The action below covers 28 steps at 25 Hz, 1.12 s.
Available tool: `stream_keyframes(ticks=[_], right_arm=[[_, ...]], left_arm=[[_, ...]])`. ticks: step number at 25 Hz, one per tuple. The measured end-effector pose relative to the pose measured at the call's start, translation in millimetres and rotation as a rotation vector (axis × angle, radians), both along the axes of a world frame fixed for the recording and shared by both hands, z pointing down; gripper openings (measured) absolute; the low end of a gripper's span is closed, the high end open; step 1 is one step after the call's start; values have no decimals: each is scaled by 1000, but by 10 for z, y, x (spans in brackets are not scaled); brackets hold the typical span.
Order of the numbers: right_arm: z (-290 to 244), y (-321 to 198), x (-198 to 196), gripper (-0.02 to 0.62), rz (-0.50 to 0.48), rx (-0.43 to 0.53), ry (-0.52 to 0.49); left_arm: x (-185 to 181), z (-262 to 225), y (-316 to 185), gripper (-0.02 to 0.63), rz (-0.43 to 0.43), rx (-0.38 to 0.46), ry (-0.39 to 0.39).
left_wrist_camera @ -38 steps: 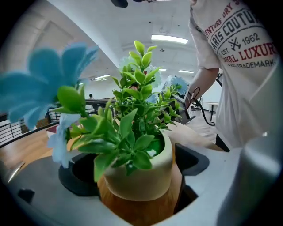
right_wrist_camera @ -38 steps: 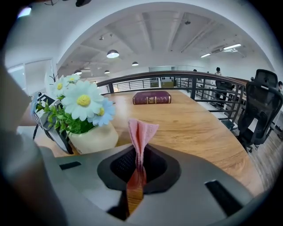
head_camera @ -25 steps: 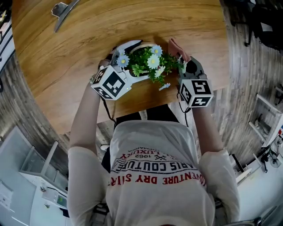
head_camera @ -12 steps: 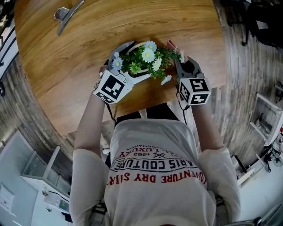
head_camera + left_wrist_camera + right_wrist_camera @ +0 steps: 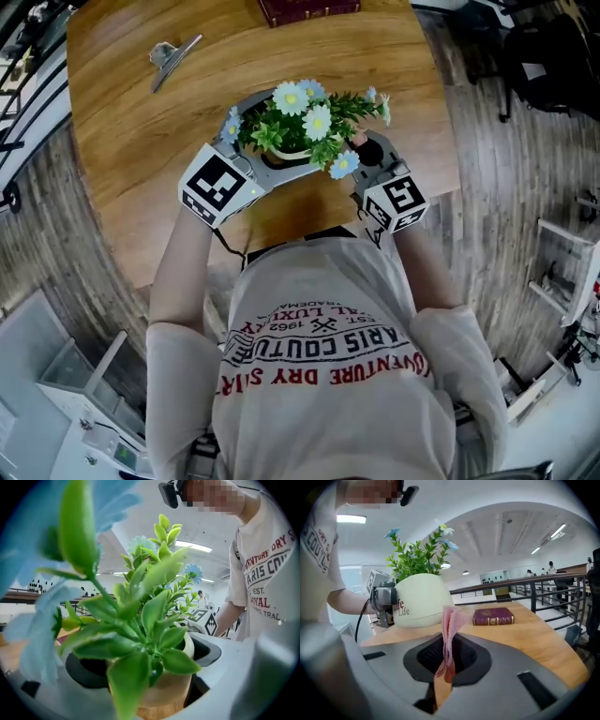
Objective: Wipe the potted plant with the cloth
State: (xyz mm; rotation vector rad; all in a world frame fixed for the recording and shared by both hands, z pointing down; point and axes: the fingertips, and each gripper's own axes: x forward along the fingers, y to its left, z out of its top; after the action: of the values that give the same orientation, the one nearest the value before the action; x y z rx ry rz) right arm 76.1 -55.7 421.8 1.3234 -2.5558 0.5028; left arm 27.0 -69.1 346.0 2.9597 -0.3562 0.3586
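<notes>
While left gripper (image 5: 270, 157) clamps 1 potted plant (image 5: 302, 124), right gripper (image 5: 368, 148) pinches 1 cloth (image 5: 450, 626).

Arms (image 5: 178, 262) reaching forward, left gripper's (image 5: 150, 679) jaws clamp the pot (image 5: 164, 698), right gripper's (image 5: 447, 660) jaws pinch the cloth (image 5: 451, 623).

The potted plant (image 5: 300, 127) stands over the near edge of the bench (image 5: 141, 141), its pot between the jaws of the left tool (image 5: 255, 161). Just to its right, the right tool (image 5: 370, 155) pinches the cloth (image 5: 449, 634) beside the pot. A book (image 5: 307, 9) lies behind the plant at the far edge, and a clip (image 5: 172, 58) lies far left.
</notes>
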Motion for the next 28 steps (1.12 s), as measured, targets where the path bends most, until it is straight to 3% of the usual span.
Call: stream_keyframes(ticks=[4,11,20,28], right_arm=[[-417,-82,-191,41,-77,158,-11],[-623,-104,-412,41,-203,282,108],[-783,-106,-757,40,-274,343,83],[-660,-16,-810,40,-285,303,47]], left_arm=[[-27,-335,-48,515,20,53,-4],[-90,-522,-27,515,64,83,-37],[-74,-583,-38,515,52,81,-15],[-89,-586,0,515,51,77,-12]])
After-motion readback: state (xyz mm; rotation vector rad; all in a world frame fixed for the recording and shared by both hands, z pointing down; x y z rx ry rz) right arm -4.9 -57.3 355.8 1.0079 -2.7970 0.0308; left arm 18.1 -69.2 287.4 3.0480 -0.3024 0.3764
